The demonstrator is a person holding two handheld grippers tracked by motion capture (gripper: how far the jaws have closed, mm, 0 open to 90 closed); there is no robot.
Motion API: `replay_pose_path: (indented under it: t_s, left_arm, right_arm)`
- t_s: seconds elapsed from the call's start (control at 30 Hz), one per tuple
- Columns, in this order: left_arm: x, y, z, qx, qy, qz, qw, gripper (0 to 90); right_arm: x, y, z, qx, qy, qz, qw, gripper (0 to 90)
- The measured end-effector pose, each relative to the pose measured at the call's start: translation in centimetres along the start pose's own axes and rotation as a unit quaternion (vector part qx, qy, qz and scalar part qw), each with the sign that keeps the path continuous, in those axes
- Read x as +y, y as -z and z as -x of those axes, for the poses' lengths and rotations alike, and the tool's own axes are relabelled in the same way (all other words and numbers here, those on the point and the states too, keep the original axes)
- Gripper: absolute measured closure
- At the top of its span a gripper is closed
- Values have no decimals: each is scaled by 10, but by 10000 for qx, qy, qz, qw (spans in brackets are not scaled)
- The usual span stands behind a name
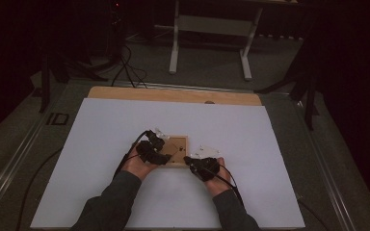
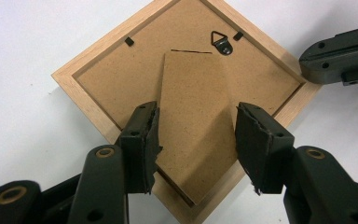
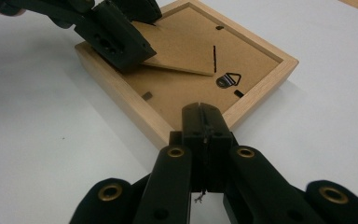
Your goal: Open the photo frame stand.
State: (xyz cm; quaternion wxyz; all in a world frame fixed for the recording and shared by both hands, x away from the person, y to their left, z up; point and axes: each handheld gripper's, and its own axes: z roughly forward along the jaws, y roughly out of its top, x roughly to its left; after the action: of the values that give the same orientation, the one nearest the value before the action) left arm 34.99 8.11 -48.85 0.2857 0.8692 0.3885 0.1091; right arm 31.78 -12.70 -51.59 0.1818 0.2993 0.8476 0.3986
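A: Wood-rimmed picture frame, face down and flat on the white sheet, brown backing board up. Easel flap tilted up off that board, free end out over the frame's rim.

B: Held by what?

A: Left gripper, jaws fairly wide, one pad on each side edge of the flap. Seems to be pinching it across its width.

B: And the other one?

A: Right gripper, jaws fully together, nothing between them. Tip set against the outside of the frame's rim, at the corner nearest the triangular hanger. Looks like a brace.

B: Weak spots?

A: Thin hardboard edges under the pads, so an easy slip if lifted fast. Flap would then drop back onto the board.

B: Hinge?

A: Joined just beside the hanger, at a narrow slit. Likely to crease or tear if bent back too far or twisted.

B: Frame itself?

A: Braced at a single corner. Could pivot or slide across the sheet under a sideways pull.
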Motion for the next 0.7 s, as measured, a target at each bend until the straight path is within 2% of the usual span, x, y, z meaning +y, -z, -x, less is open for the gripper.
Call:
replay_pose_path:
  t_s: [0.2, 0.3, 0.33, 0.4, 0.6, 0.7]
  left_arm:
    - [-6, -3, 2, 51, 47, 0, 10000, 440]
    - [-7, -1, 0, -12, 112, -15, 9999, 449]
    - [-8, -1, 0, 2, 56, -36, 10000, 496]
    - [-7, 0, 0, -13, 31, -33, 10000, 500]
    - [-1, 9, -1, -53, 120, 168, 9998, 501]
    - [10, 14, 0, -68, 156, 254, 9995, 501]
  right_arm:
    - [0, 0, 0, 3, -3, -1, 10000, 898]
    - [0, 0, 0, 1, 0, -1, 10000, 898]
    - [0, 0, 0, -2, 1, -2, 10000, 898]
    - [0, 0, 0, -2, 1, -2, 10000, 898]
    - [0, 0, 0, -4, 10, 4, 10000, 898]
    - [0, 0, 0, 0, -6, -5, 10000, 898]
